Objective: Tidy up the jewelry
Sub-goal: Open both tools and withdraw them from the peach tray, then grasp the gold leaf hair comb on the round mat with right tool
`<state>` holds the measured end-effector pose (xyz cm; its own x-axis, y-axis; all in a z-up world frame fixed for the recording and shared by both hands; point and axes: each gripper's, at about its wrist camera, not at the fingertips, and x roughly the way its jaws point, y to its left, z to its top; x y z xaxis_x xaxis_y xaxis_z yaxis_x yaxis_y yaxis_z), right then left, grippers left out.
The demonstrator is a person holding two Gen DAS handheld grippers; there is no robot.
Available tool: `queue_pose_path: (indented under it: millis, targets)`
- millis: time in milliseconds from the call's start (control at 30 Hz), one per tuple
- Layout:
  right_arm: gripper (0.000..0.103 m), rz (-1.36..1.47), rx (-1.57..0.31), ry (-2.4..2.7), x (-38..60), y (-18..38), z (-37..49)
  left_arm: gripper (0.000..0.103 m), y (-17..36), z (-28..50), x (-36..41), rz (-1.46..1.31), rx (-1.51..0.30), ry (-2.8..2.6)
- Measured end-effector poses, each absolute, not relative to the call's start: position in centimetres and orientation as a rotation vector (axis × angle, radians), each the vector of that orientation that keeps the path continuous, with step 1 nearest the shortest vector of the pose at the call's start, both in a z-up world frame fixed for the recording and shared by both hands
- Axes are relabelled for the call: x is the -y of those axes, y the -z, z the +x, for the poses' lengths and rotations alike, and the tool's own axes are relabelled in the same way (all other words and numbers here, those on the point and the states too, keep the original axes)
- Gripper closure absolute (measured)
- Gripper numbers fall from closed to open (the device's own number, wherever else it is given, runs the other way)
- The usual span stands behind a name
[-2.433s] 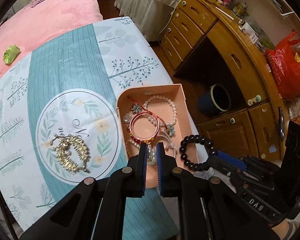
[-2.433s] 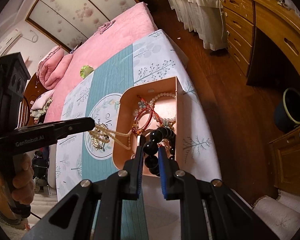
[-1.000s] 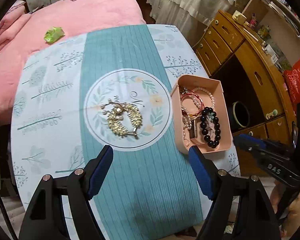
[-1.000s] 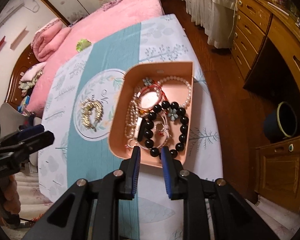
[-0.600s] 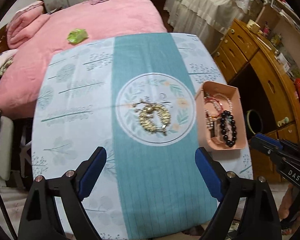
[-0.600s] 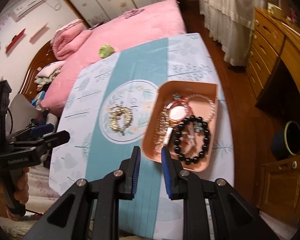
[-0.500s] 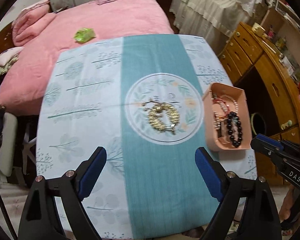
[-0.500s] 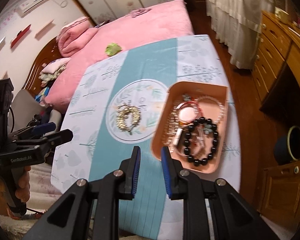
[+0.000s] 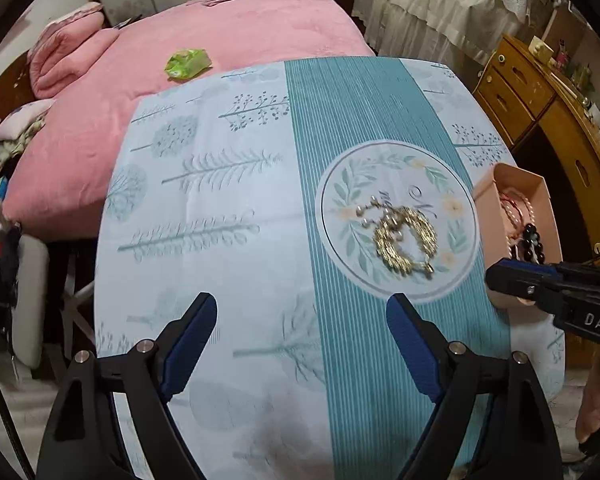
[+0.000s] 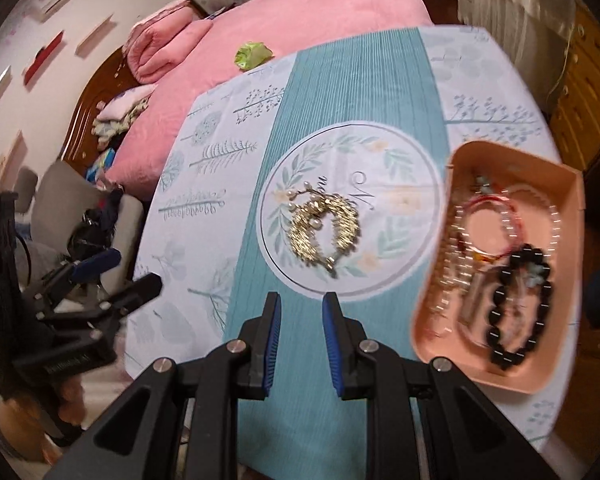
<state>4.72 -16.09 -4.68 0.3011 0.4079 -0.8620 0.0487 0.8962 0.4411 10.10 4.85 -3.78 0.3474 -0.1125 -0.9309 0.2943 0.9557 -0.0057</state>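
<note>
Gold necklace (image 10: 324, 232) is seen mid-frame on the surface (image 10: 340, 80); left gripper (image 9: 302, 344) spread wide and empty after opening, right gripper (image 10: 298, 340) narrowly parted, empty.

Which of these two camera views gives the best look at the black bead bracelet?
The right wrist view: the black bead bracelet shows as a whole loop lying in the pink tray, slightly blurred. In the left wrist view only a few beads show at the picture's edge, behind the right gripper.

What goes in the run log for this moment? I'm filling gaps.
left hand-held gripper: open, empty | right hand-held gripper: narrow gap, empty | gold bracelet: on cloth | black bracelet: in pink tray
</note>
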Motion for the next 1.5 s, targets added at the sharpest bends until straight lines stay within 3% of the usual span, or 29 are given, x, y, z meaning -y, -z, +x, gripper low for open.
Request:
queue_pose_path:
  millis: [233, 833, 1000, 1067, 1200, 1500]
  targets:
    - [0.082, 0.519, -1.261, -0.108, 14.6, 7.1, 8.6, 0.028, 6.0, 15.8, -4.8, 0.254, -1.165, 0.391]
    - [0.082, 0.642, -1.287, 0.225, 12.2, 12.5, 13.2, 0.028, 11.3, 21.5, -7.8, 0.167, -1.226, 0.462]
    - [0.082, 0.569, -1.274, 0.266, 11.1, 12.5, 13.6, 0.028, 11.8, 21.8, -8.4, 0.141, -1.255, 0.466]
    - [0.089, 0.519, -1.277, 0.275, 10.5, 12.4, 13.5, 0.028, 11.9, 21.9, -8.6, 0.133, -1.258, 0.466]
    - [0.092, 0.511, -1.266, 0.220, 10.0, 12.1, 13.1, 0.028, 12.0, 22.0, -9.2, 0.118, -1.261, 0.463]
    - [0.096, 0.520, -1.220, 0.081, 9.3, 7.6, 10.2, 0.028, 10.3, 21.2, -9.2, 0.126, -1.227, 0.482]
